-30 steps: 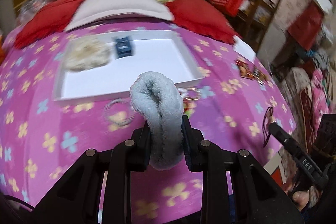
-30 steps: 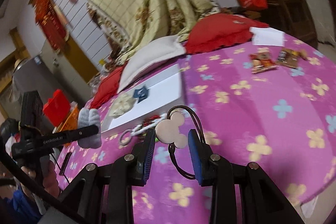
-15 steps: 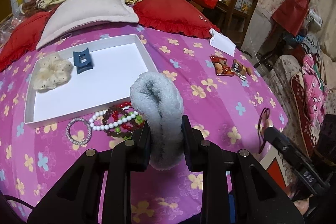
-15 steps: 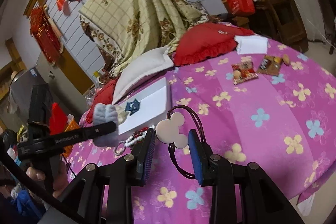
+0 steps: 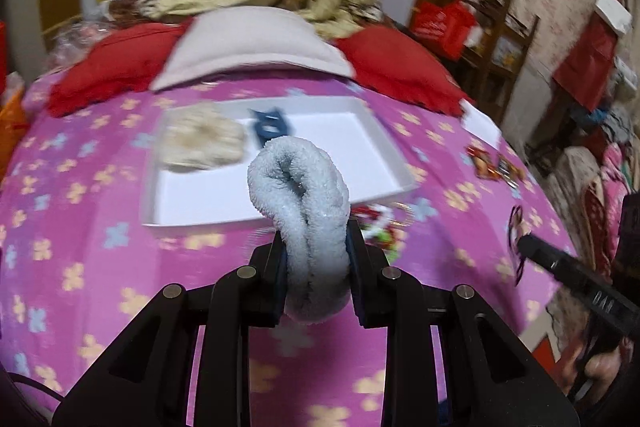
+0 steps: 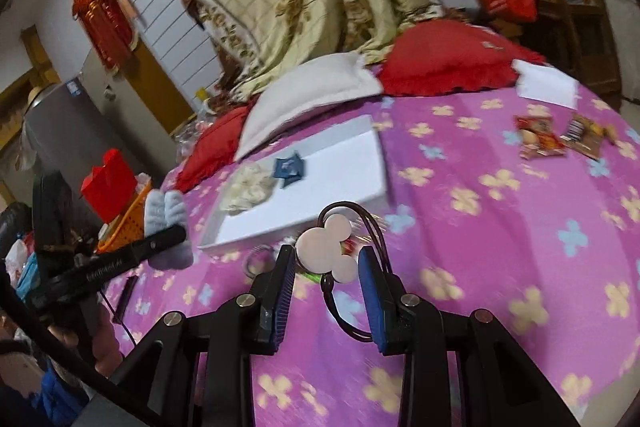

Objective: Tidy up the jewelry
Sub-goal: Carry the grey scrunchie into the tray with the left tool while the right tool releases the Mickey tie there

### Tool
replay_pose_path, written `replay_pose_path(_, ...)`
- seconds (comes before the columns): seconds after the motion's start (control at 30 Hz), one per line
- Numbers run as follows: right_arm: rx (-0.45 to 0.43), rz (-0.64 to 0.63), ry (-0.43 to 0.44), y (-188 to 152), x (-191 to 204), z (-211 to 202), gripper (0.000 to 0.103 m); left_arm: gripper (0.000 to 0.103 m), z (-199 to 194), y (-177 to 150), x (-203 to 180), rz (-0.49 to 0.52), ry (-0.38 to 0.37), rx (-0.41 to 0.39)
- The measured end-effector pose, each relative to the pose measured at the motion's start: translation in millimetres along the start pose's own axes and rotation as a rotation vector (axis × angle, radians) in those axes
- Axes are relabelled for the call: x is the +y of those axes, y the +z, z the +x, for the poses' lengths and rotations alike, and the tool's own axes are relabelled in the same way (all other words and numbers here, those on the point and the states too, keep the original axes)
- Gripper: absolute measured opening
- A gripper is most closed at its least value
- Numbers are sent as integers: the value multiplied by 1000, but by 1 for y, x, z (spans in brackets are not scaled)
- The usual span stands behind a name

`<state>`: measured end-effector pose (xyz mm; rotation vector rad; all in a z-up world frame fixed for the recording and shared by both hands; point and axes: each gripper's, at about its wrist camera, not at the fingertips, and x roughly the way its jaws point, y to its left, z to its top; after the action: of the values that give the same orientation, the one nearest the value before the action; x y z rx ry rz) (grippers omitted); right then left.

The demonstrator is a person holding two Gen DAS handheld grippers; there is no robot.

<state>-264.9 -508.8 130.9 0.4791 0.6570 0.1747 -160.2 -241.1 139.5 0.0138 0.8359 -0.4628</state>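
The left gripper (image 5: 316, 263) pinches a fluffy pale-blue scrunchie (image 5: 300, 195), folded into a plush loop, above the pink flowered bed cover (image 5: 80, 227). The right gripper (image 6: 326, 287) clamps a dark cord hair tie (image 6: 374, 227) with a flat, smooth mouse-head charm. Beyond, a shallow white tray (image 5: 328, 143) holds a cream scrunchie (image 5: 200, 143) and blue claw clip (image 5: 270, 125).

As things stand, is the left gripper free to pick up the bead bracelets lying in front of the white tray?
Probably not: the left gripper is shut on a blue scrunchie filling its jaws.
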Motion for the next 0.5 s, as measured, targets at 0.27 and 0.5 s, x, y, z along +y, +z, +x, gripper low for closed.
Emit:
replay_pose_path(0.27, 100, -118, 36, 48, 60, 102, 31, 25, 38, 18, 96, -102, 73, 54)
replay_pose_path(0.5, 254, -110, 23, 56, 71, 206, 31, 25, 100, 30, 129, -139, 7, 142)
